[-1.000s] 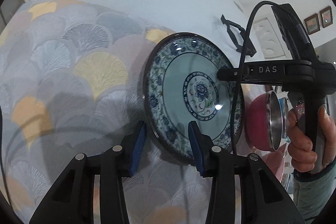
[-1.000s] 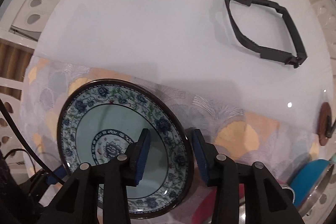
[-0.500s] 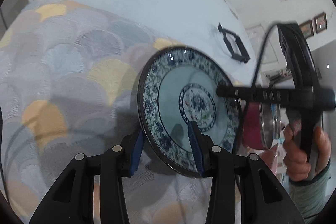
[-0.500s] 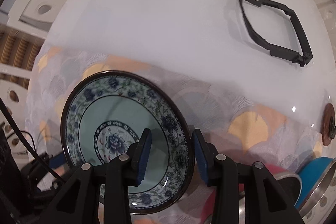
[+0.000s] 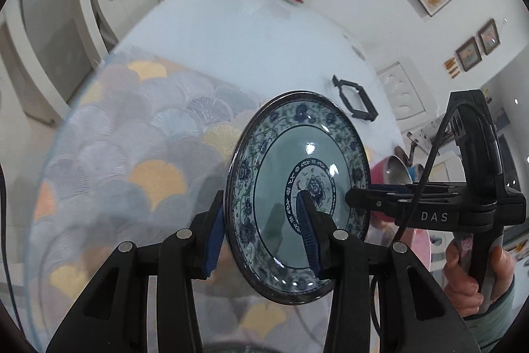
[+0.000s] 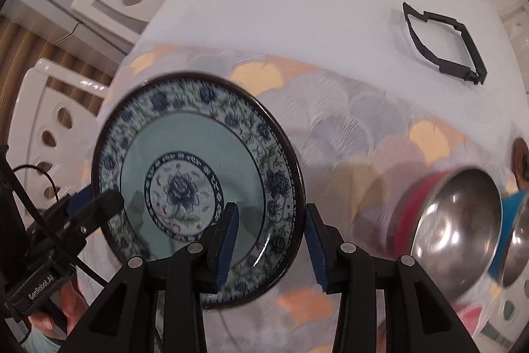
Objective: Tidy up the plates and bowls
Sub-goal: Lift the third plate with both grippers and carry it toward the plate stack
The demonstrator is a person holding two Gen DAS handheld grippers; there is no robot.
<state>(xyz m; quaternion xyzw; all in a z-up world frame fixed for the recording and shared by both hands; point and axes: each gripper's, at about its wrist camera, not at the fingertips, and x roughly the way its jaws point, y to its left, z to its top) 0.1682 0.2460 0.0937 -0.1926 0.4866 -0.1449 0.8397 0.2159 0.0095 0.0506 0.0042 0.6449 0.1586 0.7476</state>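
The blue floral plate [image 5: 297, 194] is held on edge above the patterned tablecloth [image 5: 125, 154], its rim straddled by the part-open left gripper [image 5: 261, 230] and right gripper [image 6: 271, 240]; contact cannot be told

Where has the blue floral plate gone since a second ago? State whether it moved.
Yes. The blue floral plate has risen off the patterned mat: in the right wrist view the black frame sits smaller and farther off, and more table shows.
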